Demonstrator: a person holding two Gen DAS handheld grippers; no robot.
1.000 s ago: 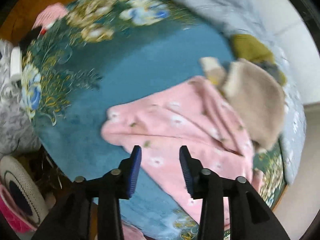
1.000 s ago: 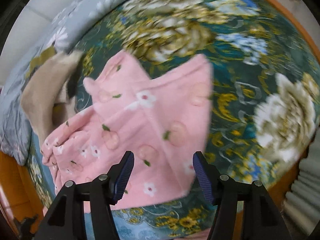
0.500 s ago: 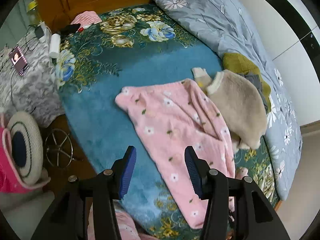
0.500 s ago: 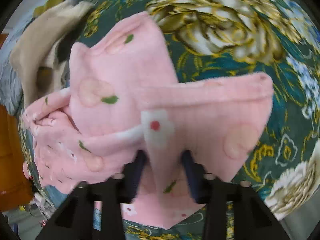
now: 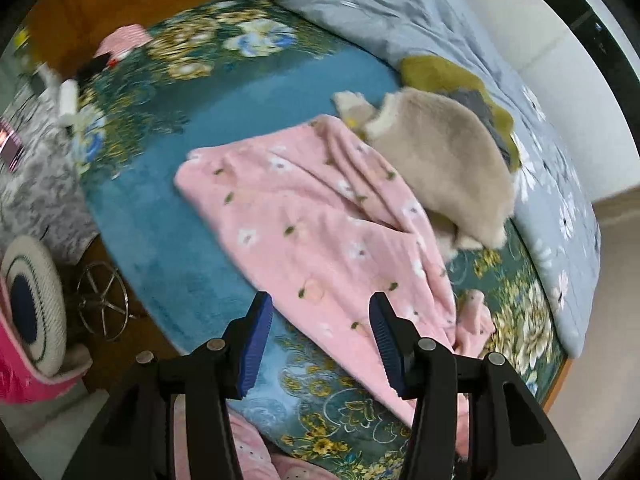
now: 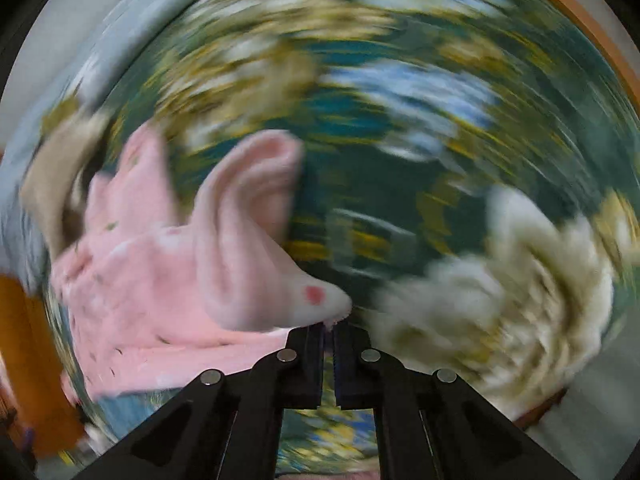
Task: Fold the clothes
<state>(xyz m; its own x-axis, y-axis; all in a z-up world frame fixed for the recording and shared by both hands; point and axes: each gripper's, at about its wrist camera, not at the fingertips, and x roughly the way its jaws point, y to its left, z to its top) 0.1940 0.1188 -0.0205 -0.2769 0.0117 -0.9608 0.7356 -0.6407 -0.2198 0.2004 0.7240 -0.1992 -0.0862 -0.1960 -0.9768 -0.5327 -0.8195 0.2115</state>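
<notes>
A: What did the clothes lie on?

B: A bed spread [image 5: 248, 92] in teal with gold, white and blue flowers, framed by an orange wooden rim. A grey quilt [image 5: 400, 8] printed with white daisies ran along its far side, against a pale wall.

A: How many garments could you count?

B: One pink floral garment [image 5: 312, 220] lay spread across the middle of the spread. One beige fleece piece [image 5: 444, 156] overlapped its far edge, and one olive piece [image 5: 436, 74] with something grey on it sat behind that. A small striped pink item [image 5: 126, 38] lay in the far corner.

A: And the tongs?

B: Two. The left gripper [image 5: 320, 338] hung above the garment's near edge, its blue pads [image 5: 256, 344] apart with nothing between them. The right gripper [image 6: 329, 346] was pressed together, pinching a corner of the pink garment [image 6: 256, 264]; that view was badly blurred.

A: Anything crowding the bed?

B: On the floor beside it stood a round white-and-navy cushion [image 5: 30, 304], a pink item under it, and a wire stand [image 5: 102, 300]. A grey patterned surface [image 5: 36, 184] held small objects too blurred to name.
</notes>
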